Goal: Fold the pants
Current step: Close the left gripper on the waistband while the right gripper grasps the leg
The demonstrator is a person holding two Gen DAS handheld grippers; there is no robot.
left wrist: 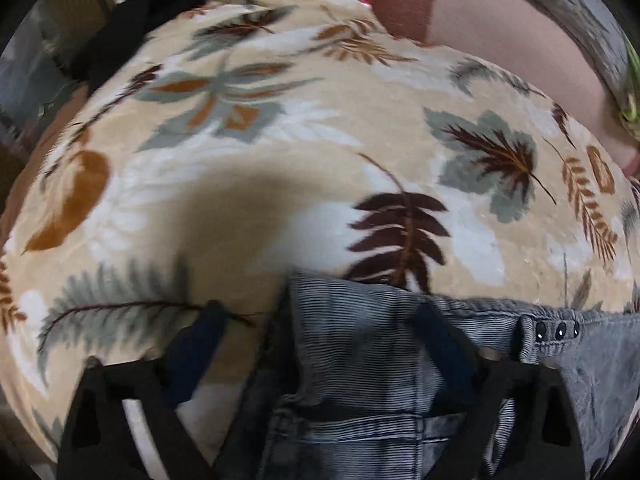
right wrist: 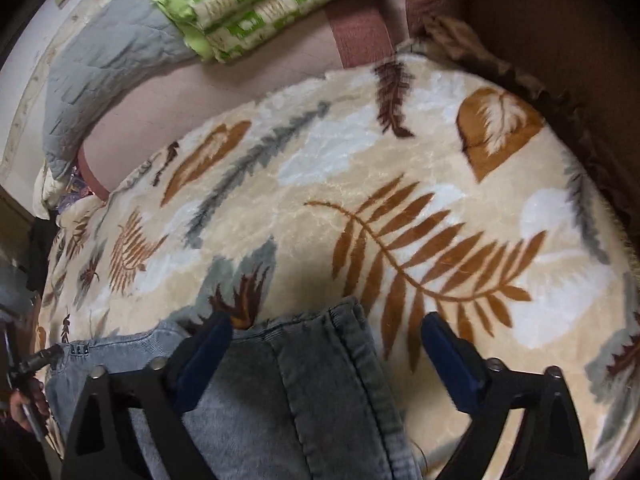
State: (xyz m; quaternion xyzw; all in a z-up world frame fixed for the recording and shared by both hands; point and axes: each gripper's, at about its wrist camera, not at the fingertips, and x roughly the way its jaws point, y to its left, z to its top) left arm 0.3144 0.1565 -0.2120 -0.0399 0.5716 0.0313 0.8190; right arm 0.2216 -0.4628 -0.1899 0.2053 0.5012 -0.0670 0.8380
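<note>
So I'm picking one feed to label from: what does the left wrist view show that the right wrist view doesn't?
Only the left wrist view shows the three dark snaps on the waistband and a black garment at the blanket's far end. Only the right wrist view shows a green-and-white patterned quilt, a grey quilted cover and a hand on the other tool. Both show the grey pants on the leaf-print blanket, between open tongs.

Each hand-held gripper (right wrist: 326, 334) – black frame, navy pads, silver screws.
</note>
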